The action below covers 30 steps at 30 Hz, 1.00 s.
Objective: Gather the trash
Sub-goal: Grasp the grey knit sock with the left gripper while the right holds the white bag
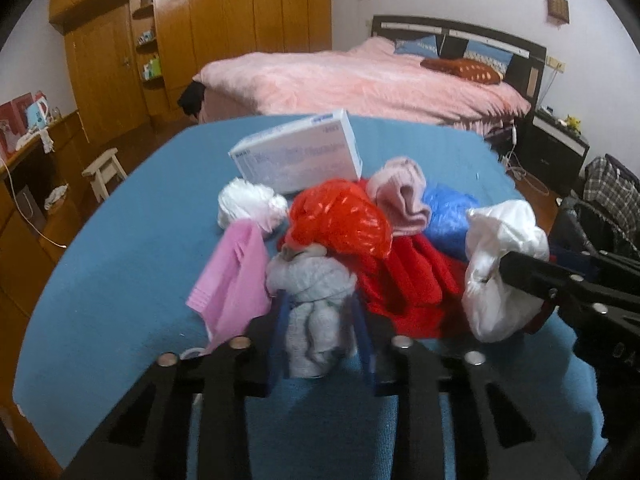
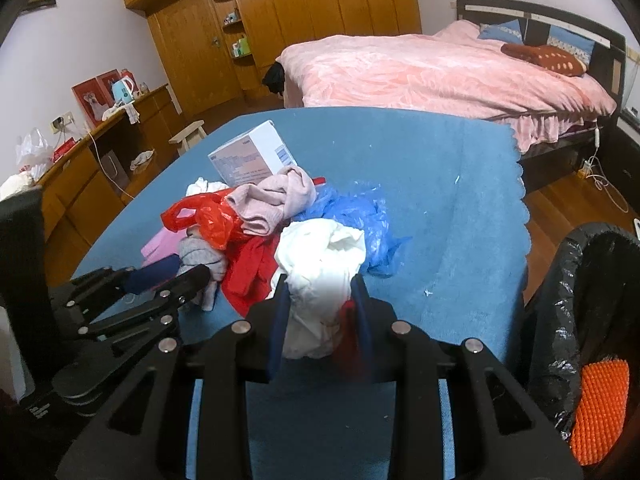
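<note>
Both tools are loaded. My left gripper (image 1: pixel 320 312) is clamped on a grey sock (image 1: pixel 312 300) at the near side of the pile; my right gripper (image 2: pixel 320 308) is pinching a crumpled white plastic bag (image 2: pixel 320 268), with a bit of red cloth (image 2: pixel 250 276) seemingly caught by the right finger.

The pile sits mid-tabletop on the blue cloth (image 2: pixel 440 200):
- red plastic bag (image 1: pixel 340 220) on top
- pale pink knit sock (image 1: pixel 404 196) behind it
- blue plastic bag (image 2: pixel 360 208) toward the right edge
- pink towel (image 1: pixel 232 280) on the left side
- white wad (image 1: pixel 248 204) toward the far left
- white box (image 1: pixel 300 152) nearest the far edge

The black-lined bin (image 2: pixel 560 300) stands off the table's right edge, an orange brush-like thing (image 2: pixel 600 412) inside.

Step, I judge: grab phase of sorting trash out of the mixed heap. The white bag reads as trash; the sock looks like laundry, maybe held only to steady the pile.

Next call: lift the right tool clear, shake off the red cloth, swing past the right edge over the bin, then let go. Risk: dragging the clothing along.
</note>
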Each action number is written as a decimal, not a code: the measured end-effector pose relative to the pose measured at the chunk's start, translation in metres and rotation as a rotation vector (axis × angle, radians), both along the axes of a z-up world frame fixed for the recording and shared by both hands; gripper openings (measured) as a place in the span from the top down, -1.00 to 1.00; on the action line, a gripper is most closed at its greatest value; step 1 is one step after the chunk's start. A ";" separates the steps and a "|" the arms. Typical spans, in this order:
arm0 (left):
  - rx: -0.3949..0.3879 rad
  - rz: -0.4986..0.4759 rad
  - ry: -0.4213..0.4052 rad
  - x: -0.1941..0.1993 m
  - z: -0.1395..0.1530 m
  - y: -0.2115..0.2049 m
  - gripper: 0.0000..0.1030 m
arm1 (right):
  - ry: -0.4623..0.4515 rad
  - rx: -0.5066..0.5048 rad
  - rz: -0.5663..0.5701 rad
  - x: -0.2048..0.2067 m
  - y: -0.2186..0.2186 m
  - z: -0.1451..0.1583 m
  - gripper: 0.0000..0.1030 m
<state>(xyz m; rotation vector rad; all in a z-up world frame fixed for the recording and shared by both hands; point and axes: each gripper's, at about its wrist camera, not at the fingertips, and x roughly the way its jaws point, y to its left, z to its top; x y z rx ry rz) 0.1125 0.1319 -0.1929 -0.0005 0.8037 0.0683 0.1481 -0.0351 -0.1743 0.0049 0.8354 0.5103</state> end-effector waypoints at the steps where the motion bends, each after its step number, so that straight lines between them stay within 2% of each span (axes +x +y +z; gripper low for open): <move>1: -0.002 -0.002 0.004 0.000 -0.001 0.000 0.50 | 0.001 -0.003 0.000 0.000 0.000 -0.001 0.36; 4: -0.006 -0.011 0.002 -0.001 -0.001 -0.002 0.62 | 0.003 -0.009 -0.002 -0.001 0.001 -0.002 0.32; 6: -0.011 -0.013 -0.006 -0.004 0.002 -0.001 0.73 | -0.002 -0.017 -0.006 -0.003 0.001 -0.001 0.23; 10: -0.030 -0.013 -0.041 -0.012 0.015 0.002 0.75 | -0.023 -0.028 -0.013 -0.006 0.000 0.002 0.02; 14: -0.036 -0.017 -0.070 -0.023 0.029 0.004 0.85 | -0.036 -0.029 -0.014 -0.006 -0.002 0.006 -0.03; 18: -0.048 -0.014 -0.092 -0.030 0.040 0.006 0.85 | -0.042 -0.027 -0.002 -0.006 0.001 0.007 -0.03; 25: -0.056 -0.022 -0.059 -0.026 0.030 0.006 0.85 | -0.037 -0.044 0.017 -0.001 0.014 0.004 -0.03; 27: -0.068 -0.024 -0.051 -0.028 0.028 0.008 0.75 | -0.034 -0.046 0.016 0.000 0.013 0.003 -0.03; 30: -0.076 -0.033 -0.050 -0.034 0.027 0.007 0.29 | -0.032 -0.045 0.004 0.000 0.005 0.003 -0.03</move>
